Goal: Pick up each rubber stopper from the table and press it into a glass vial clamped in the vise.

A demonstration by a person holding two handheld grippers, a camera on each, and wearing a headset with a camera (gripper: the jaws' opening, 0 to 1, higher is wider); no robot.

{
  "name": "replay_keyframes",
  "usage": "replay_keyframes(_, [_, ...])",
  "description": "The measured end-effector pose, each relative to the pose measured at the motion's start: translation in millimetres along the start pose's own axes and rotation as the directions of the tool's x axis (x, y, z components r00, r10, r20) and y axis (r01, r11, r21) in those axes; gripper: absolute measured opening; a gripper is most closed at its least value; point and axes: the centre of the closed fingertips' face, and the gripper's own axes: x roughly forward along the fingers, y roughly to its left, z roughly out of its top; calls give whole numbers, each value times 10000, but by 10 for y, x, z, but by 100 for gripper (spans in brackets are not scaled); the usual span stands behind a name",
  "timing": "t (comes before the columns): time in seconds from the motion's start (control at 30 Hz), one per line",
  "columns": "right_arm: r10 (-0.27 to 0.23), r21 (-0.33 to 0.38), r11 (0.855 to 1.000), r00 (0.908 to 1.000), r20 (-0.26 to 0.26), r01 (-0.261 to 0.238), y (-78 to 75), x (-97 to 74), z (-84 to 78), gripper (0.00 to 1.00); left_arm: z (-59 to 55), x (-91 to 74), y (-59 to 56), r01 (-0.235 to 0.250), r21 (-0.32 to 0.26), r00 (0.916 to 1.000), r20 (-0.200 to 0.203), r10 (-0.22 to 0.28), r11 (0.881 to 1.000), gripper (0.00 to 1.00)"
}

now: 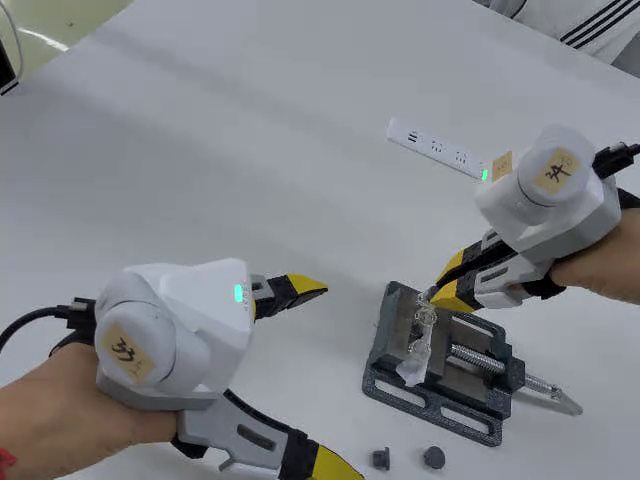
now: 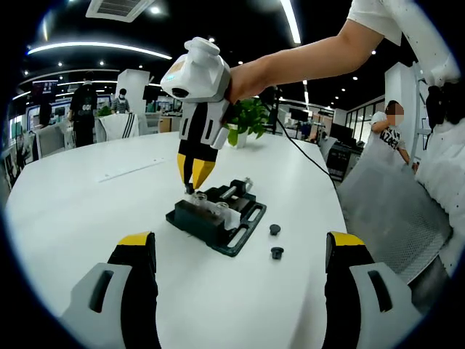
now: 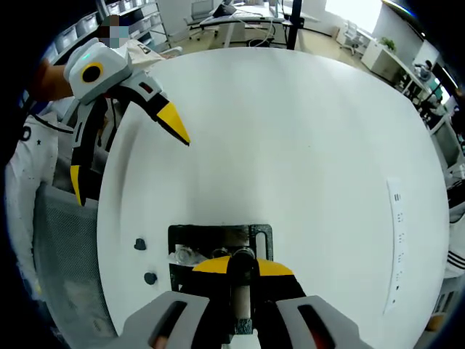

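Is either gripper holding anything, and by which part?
Right gripper pinches a rubber stopper by its sides, over the vise; left gripper is open and empty.

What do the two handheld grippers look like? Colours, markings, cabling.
Both match: white moulded housings, black tongs with yellow tips, a green light on the body, a black cable out the back. Left gripper carries a tan sticker handwritten 33; right gripper has a tan sticker with a different mark. The person wears a white short-sleeved top.

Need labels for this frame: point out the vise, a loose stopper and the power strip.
vise (image 1: 430, 410): head view, slotted base plate.
loose stopper (image 1: 381, 459): head view, its top.
power strip (image 1: 435, 147): head view, middle of body.
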Motion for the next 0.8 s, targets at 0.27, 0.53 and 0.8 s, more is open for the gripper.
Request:
replay_keyframes(0.27, [43, 74, 10000, 9999, 104, -44, 3, 5, 6, 8, -12, -18, 21, -67, -32, 10000, 18, 67, 10000, 97])
replay_keyframes(0.53, [-153, 158, 9998, 9987, 488, 145, -27, -102, 39, 5, -20, -30, 37, -130, -40, 9999, 14, 130, 9999, 97])
replay_keyframes(0.8, [-191, 40, 9998, 9987, 467, 189, -24, -105, -1, 0, -22, -29, 36, -131, -56, 9999, 35, 131, 9999, 97])
